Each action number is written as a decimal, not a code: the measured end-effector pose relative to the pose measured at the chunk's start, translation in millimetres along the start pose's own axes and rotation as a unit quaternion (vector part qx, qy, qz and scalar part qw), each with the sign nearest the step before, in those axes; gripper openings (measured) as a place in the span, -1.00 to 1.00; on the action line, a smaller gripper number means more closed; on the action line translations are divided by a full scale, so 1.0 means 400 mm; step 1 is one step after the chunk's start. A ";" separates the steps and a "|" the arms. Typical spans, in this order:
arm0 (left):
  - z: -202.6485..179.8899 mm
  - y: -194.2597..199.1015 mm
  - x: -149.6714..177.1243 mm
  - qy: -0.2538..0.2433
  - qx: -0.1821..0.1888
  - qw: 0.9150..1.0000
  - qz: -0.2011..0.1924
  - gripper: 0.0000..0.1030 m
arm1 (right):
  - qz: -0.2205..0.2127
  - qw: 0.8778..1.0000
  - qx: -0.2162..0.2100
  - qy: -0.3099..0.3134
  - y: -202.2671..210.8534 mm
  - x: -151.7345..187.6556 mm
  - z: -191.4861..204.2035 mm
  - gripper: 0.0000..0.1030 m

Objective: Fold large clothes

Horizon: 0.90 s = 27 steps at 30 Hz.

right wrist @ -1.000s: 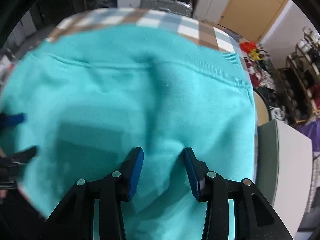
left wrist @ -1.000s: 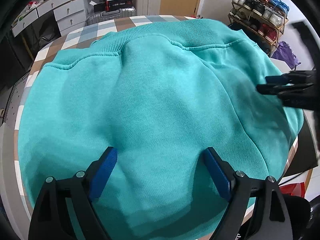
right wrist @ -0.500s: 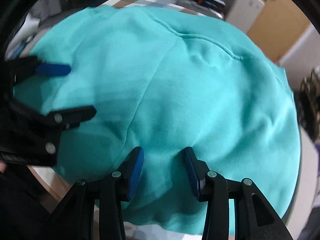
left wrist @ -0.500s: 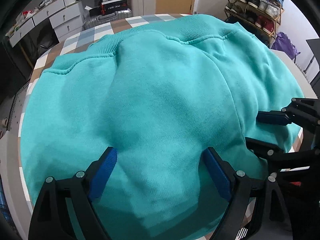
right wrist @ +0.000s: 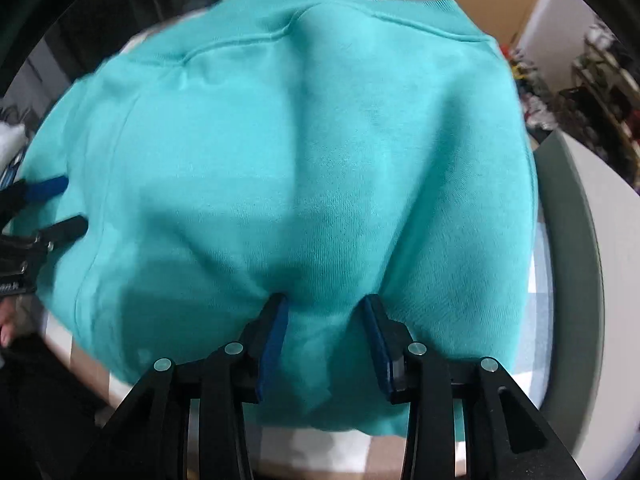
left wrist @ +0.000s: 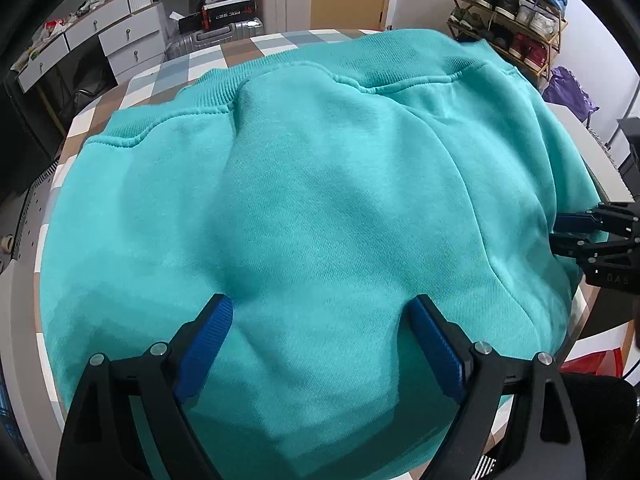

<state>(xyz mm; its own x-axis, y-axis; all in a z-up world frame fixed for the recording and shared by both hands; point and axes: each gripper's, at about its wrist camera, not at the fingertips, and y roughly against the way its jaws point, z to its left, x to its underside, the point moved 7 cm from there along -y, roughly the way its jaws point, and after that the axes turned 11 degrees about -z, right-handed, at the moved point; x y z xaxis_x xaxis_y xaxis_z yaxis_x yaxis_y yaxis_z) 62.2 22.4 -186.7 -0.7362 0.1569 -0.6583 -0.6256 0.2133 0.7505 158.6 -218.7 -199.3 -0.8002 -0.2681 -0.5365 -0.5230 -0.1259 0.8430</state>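
Sweatshirt: the large teal sweatshirt [left wrist: 320, 200] lies spread over the checked tabletop [left wrist: 168, 76], ribbed hem toward the far edge, near edge hanging just over my side; it covers nearly the whole top
Left claw: my left claw [left wrist: 320, 344] hangs over the near-left part of the cloth with its jaws wide; they have just opened a little further; teal cloth shows between the blue pads [left wrist: 204, 344] but they do not press it; nothing held
Right claw: my right claw [right wrist: 324, 340] stands at a narrower gap, jaws just closing a little; a soft ridge of cloth rises between them; I judge the pads are not yet pinching
What changed: a second ago the right claw sat further up the garment's right side; now it has come down to the near right edge, level with the left one
Meaning: both claws now line up along the near edge; I judge the fold has not begun and the grip comes next
Risk: thick fleece may bunch; one corner may slip
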 end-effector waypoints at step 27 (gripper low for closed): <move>-0.020 -0.099 -0.182 0.110 0.136 0.984 0.033 0.47 | -0.017 0.999 0.038 0.022 -0.177 -0.307 -0.093 -0.36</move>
<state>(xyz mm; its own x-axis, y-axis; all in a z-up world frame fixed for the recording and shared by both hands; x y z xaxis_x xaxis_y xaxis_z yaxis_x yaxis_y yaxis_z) 138.7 -5.1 -168.1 -0.8293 -0.0266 -0.5582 -0.5047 0.4643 0.7278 304.6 -212.4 -191.6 -0.7689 -0.3069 -0.5610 -0.5715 -0.0636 0.8181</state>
